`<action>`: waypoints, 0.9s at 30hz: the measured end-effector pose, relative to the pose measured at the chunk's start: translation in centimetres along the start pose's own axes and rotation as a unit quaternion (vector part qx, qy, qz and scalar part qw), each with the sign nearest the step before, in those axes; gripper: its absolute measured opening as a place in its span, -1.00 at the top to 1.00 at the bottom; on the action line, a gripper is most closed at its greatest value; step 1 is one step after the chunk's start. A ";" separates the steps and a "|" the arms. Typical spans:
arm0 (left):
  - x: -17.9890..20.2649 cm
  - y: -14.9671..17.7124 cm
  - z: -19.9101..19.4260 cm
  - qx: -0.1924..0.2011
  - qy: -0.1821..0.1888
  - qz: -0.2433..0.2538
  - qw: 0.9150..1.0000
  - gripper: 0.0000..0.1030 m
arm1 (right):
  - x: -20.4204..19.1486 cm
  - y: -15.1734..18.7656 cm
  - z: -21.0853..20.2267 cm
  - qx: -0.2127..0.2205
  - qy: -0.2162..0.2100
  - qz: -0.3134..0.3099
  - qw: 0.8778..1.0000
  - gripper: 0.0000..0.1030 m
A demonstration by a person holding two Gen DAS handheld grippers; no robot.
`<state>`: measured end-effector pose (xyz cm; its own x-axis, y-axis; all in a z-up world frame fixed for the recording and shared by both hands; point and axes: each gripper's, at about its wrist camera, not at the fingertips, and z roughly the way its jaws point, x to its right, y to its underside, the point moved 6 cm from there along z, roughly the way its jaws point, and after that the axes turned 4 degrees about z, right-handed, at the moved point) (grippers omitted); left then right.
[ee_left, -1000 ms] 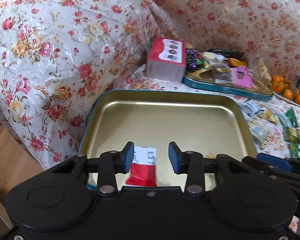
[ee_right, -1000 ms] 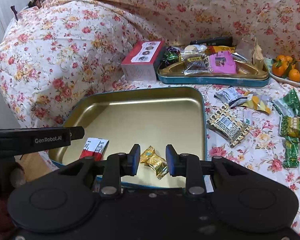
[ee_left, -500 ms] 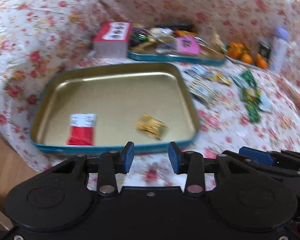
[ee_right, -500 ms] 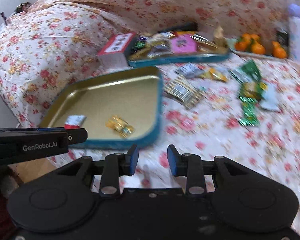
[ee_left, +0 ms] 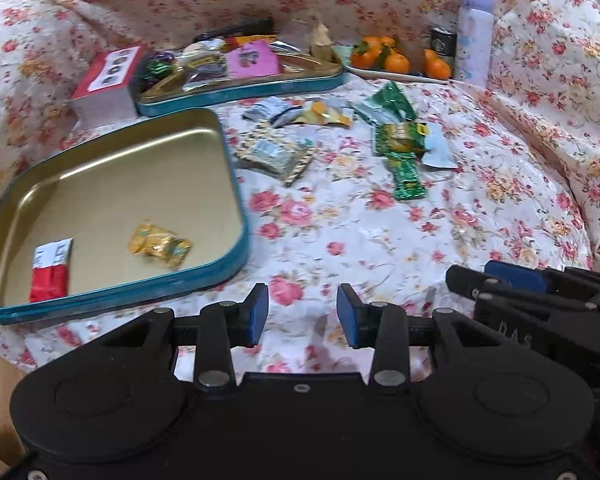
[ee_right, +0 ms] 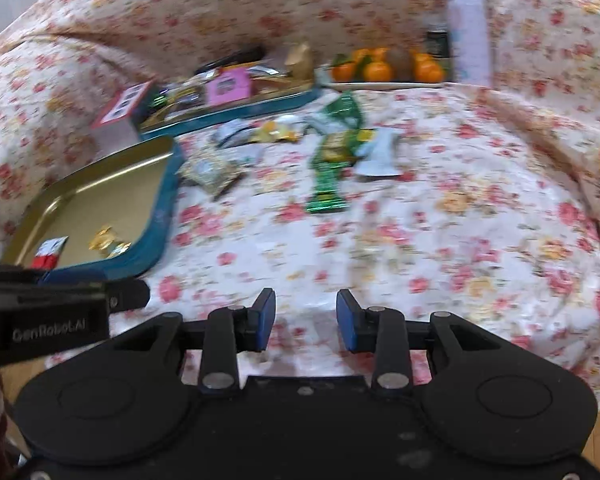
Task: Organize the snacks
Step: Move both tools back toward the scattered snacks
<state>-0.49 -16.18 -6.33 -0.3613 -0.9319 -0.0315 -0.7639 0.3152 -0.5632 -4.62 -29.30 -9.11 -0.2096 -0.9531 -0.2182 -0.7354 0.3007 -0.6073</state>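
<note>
Teal-rimmed gold tray [ee_left: 236, 184], rose-patterned cloth [ee_left: 340, 240] (perhaps cream), green wrappers [ee_left: 404, 160].

"GenRobot.AI" in pale letters on the side of the left gripper [ee_right: 56, 312], which shows just left of the right gripper's own fingers in the right wrist view. Faint embossed letters on the right gripper [ee_left: 540, 312] body, off to the right in the left wrist view: unreadable. Print on the snack wrappers and the red-and-white box [ee_left: 106, 80] ahead-left: too blurred to read.
</note>
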 end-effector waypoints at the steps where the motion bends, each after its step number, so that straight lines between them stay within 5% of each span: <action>1: 0.3 -0.2 0.2 0.000 -0.001 0.001 1.000 0.07 | 0.6 -0.2 0.1 0.002 0.004 0.006 1.000 0.28; 14: 2.0 -4.2 3.8 0.018 -0.033 0.010 0.999 0.07 | 4.5 -6.3 3.5 0.043 0.016 0.036 0.998 0.27; 27: -1.2 -6.0 4.8 0.022 -0.057 -0.071 0.996 0.07 | 1.8 -8.1 6.6 0.035 -0.030 0.018 0.999 0.27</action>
<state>7.07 -17.76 -6.86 -0.1854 -0.9818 -0.0414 -0.7779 0.1724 -0.6042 5.24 -33.24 -9.58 -0.1940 -0.9385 -0.2857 -0.6802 0.3385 -0.6502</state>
